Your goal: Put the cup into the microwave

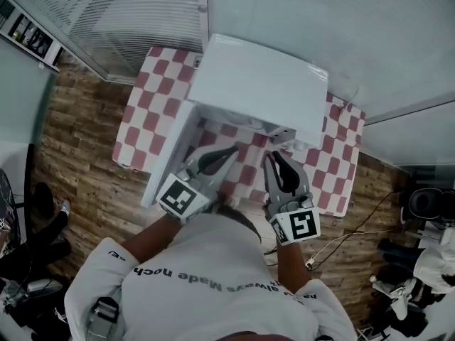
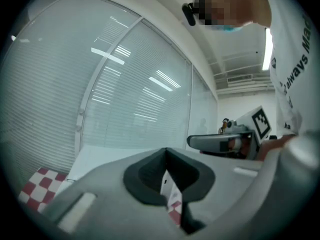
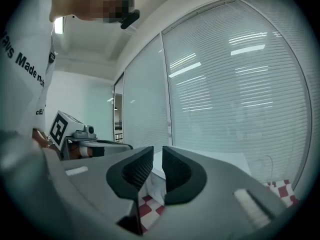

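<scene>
A white microwave (image 1: 256, 84) stands on a table with a red and white checked cloth (image 1: 153, 98). Its door (image 1: 170, 155) hangs open at the left front. I cannot make out a cup in any view. Both grippers are held high in front of the person's chest, pointing level at the microwave. My left gripper (image 1: 231, 150) (image 2: 166, 156) has its pads touching at the tips and holds nothing. My right gripper (image 1: 272, 156) (image 3: 157, 156) shows a narrow slit between its pads, with nothing in it. In each gripper view the microwave's white top (image 3: 220, 159) lies just below the jaws.
Glass walls with blinds (image 1: 142, 13) stand close behind and beside the table. The floor is wood planks (image 1: 78, 155). Cables (image 1: 334, 240) trail on the floor at the right, and dark chairs and gear (image 1: 419, 204) stand at the right edge. Someone's legs (image 1: 43, 222) show at the left.
</scene>
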Available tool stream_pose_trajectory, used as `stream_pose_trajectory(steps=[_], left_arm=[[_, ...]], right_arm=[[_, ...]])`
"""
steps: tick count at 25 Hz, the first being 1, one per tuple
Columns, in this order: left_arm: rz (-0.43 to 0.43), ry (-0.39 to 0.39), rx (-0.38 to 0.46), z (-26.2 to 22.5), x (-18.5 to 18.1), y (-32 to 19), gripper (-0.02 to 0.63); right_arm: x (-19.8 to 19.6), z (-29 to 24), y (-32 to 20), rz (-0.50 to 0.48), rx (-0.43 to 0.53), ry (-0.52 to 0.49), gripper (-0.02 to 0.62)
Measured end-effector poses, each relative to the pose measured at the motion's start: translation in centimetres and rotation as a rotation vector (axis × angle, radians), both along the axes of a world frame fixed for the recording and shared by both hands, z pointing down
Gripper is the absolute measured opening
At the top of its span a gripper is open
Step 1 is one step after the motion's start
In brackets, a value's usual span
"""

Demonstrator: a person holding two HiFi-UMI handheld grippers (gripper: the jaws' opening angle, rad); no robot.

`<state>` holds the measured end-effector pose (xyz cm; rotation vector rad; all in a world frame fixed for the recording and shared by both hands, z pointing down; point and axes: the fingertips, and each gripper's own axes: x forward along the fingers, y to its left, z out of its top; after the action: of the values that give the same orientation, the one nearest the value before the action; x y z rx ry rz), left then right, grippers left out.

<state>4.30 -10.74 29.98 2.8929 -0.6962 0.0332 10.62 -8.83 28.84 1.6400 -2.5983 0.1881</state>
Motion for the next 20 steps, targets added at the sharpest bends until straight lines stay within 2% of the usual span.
stream_pose_trajectory(steps=[11,20], left_arm=[[0.002,0.068,0.052,-5.6,-1.2,1.9,0.003],[-0.002,0.061,0.07,-6.7,-1.6,2.3,0.003]], right_arm=[[-2.1,-6.1,3.4,-0.051,0.061,0.02,0.055],[-2.7,-7.8,4.2,-0.048,0.092,0.045,0.055]])
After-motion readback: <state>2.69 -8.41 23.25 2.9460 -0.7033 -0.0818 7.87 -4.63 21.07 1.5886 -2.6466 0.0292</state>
